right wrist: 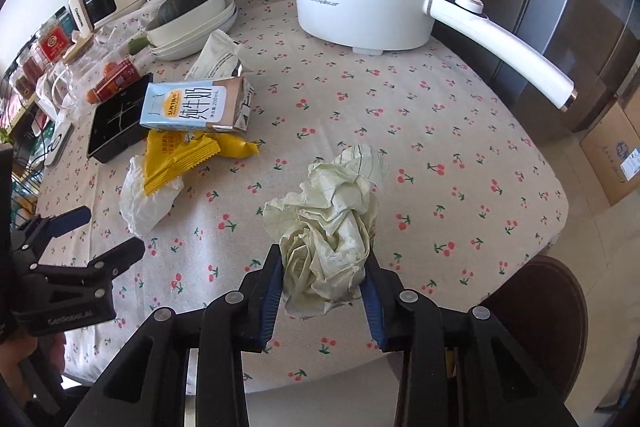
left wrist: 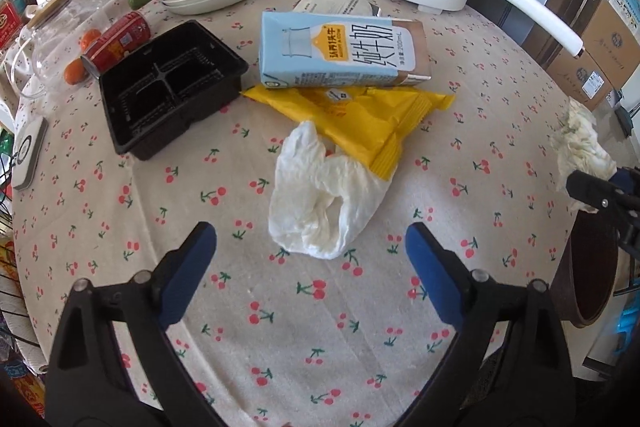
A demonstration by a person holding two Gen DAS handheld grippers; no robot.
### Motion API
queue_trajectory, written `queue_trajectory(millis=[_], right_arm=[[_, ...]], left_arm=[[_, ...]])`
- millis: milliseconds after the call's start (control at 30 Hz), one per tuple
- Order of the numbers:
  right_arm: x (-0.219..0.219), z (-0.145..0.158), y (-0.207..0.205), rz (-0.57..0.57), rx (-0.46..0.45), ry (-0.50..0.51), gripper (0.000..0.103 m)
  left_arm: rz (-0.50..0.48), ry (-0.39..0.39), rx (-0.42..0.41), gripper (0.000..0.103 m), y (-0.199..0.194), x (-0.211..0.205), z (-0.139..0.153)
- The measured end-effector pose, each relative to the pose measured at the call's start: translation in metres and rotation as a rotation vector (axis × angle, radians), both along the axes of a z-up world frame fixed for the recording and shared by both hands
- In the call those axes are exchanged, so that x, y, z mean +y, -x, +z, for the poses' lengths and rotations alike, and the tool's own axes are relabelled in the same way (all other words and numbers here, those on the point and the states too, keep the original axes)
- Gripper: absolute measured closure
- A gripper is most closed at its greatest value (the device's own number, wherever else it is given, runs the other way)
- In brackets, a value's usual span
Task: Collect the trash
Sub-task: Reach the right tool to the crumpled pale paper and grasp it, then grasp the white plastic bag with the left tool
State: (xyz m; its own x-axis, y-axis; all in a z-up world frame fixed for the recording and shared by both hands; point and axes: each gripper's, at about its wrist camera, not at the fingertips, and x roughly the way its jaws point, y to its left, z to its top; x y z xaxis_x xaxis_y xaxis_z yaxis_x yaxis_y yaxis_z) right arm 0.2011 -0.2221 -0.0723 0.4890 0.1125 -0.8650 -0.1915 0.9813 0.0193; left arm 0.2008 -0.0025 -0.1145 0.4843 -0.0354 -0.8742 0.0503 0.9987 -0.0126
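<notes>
At the bottom of the right wrist view, the right gripper (right wrist: 325,281) is clamped on a crumpled ball of lined paper (right wrist: 326,227), both blue pads pressed into its sides; the wad looks lifted off the cherry-print tablecloth (right wrist: 440,131). The hold sits low on a springy wad, so it could slip out if the paper gives way while being carried.

At the bottom of the left wrist view, the left gripper (left wrist: 311,247) hangs with its jaws wide apart and nothing between them, just short of a white crumpled tissue (left wrist: 320,195) at frame centre. The tissue's far edge is tucked under a yellow snack wrapper (left wrist: 352,111), so a pinch there may drag the wrapper along. Beyond lie a milk carton (left wrist: 340,51) and, to its left, a black plastic tray (left wrist: 168,83).
</notes>
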Motion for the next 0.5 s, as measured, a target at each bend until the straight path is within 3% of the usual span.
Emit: queue_trajectory(millis=[133, 300, 500], right_arm=[[-0.019, -0.001, 0.002, -0.016, 0.007, 0.005, 0.066], [-0.038, 0.001, 0.008, -0.029, 0.005, 0.019, 0.066], [-0.056, 0.007, 0.013, -0.054, 0.002, -0.015, 0.066]], left_arm=[[0.017, 0.032, -0.005, 0.028, -0.012, 0.003, -0.007], [0.029, 0.107, 0.015, 0.062, -0.016, 0.004, -0.010], [0.023, 0.150, 0.030, 0.084, -0.006, 0.007, -0.002]])
